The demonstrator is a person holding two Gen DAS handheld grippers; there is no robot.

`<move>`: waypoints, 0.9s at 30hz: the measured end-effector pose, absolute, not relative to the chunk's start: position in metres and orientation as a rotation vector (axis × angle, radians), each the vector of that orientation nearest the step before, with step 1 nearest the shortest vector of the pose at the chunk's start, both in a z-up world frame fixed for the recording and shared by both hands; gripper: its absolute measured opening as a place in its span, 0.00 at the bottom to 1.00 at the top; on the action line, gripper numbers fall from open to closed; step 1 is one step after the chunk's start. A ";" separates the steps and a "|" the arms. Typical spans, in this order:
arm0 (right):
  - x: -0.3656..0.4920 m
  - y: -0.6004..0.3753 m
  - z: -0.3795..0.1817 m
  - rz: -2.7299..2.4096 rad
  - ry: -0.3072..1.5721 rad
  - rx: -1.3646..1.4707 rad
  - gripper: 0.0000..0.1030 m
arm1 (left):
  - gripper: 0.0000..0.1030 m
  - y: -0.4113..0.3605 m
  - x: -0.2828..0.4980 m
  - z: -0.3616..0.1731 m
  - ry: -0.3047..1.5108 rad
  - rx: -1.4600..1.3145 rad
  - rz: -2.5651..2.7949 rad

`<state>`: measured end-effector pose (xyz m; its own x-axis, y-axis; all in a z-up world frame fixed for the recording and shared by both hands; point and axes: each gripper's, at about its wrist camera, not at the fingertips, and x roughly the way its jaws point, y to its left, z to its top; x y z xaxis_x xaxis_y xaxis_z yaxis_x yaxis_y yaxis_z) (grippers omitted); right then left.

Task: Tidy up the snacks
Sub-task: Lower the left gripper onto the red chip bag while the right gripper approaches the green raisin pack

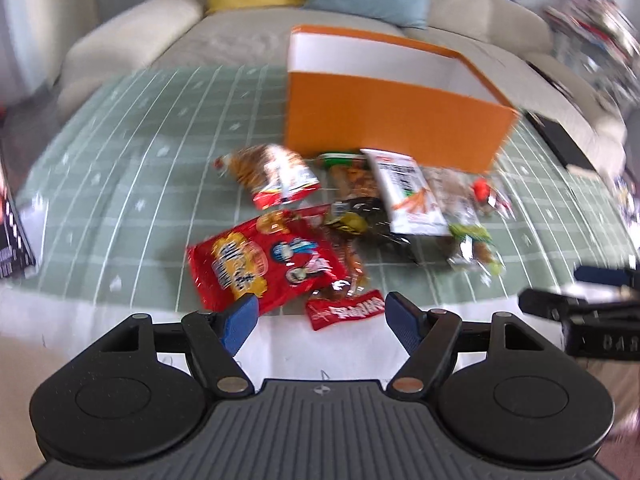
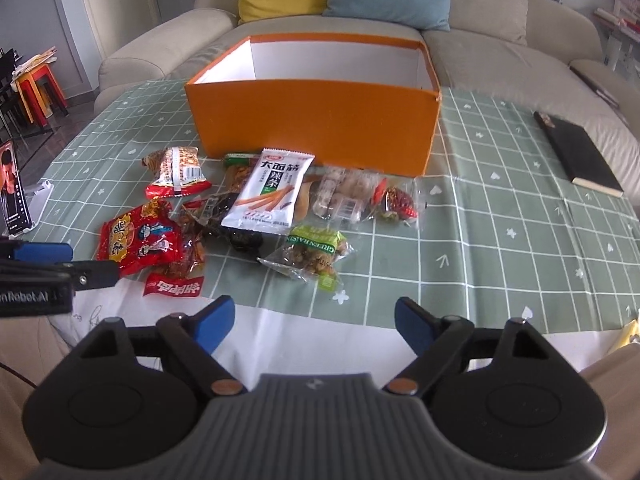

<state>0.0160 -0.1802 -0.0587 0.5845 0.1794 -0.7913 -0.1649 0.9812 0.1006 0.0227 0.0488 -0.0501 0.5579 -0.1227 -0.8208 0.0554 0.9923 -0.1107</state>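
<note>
Left wrist view, blurred: the left gripper [image 1: 320,312] hangs with its blue fingers [image 1: 240,320] wide and empty over the near edge of the desk [image 1: 120,184]. A big red snack bag [image 1: 260,264] and a small red packet [image 1: 344,308] lie just ahead; their print is unreadable.

Right wrist view: the right gripper [image 2: 314,320] stands wide with nothing between its fingers. Before the orange box [image 2: 316,124] lie the snacks: a white packet [image 2: 272,192] in Chinese characters and a "GREENHANS" bag [image 2: 312,252]. The left gripper's body reads "enRobot.AI".
</note>
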 end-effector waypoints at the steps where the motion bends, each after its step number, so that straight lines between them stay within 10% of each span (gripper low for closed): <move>1: 0.019 -0.180 -0.061 0.198 0.927 0.016 0.81 | 0.83 0.054 0.026 -0.052 0.982 -0.098 -0.086; 27: 0.097 -0.156 -0.107 0.197 1.057 0.018 0.84 | 0.87 0.032 0.086 -0.124 1.028 0.623 -0.156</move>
<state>0.0967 -0.1564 -0.1074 0.4752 0.1697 -0.8634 -0.1525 0.9823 0.1092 0.0855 0.0323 -0.1236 0.5226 0.1628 -0.8369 0.4031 0.8178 0.4107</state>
